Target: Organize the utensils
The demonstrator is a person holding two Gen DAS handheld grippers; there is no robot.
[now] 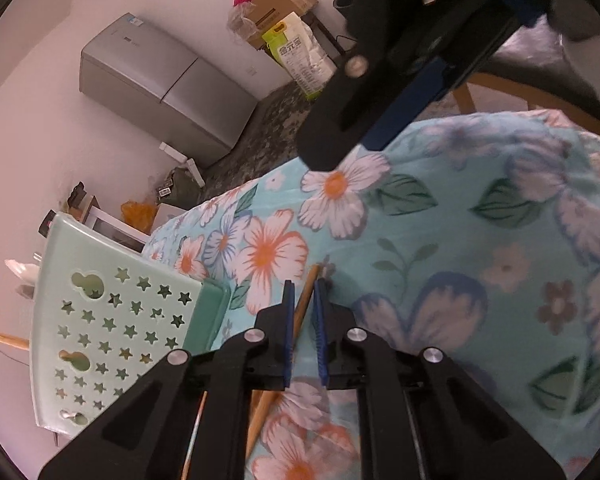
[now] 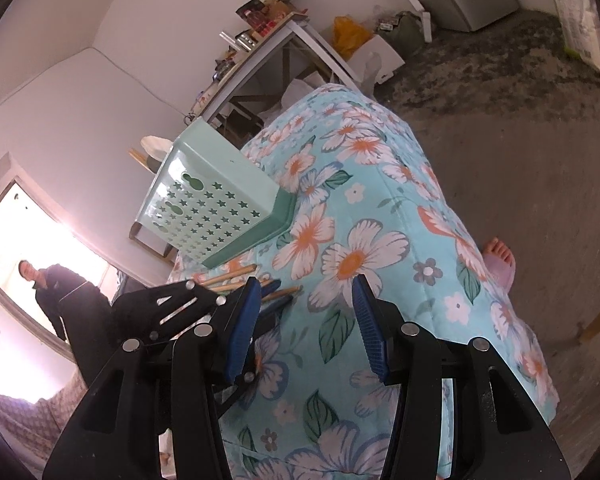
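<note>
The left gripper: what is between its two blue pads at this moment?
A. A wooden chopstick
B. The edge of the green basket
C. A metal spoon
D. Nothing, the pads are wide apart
A. In the left wrist view the left gripper has its blue pads drawn close around a wooden chopstick that lies on the flowered cloth; the green basket stands apart, to the side.

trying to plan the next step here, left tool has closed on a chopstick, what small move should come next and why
Probably lift the left tool a little and carry its chopstick toward the green star-holed utensil holder. Its pads look shut on that one chopstick above the floral cloth, and the holder stands just beside it. The right tool is open and holds nothing.
</note>
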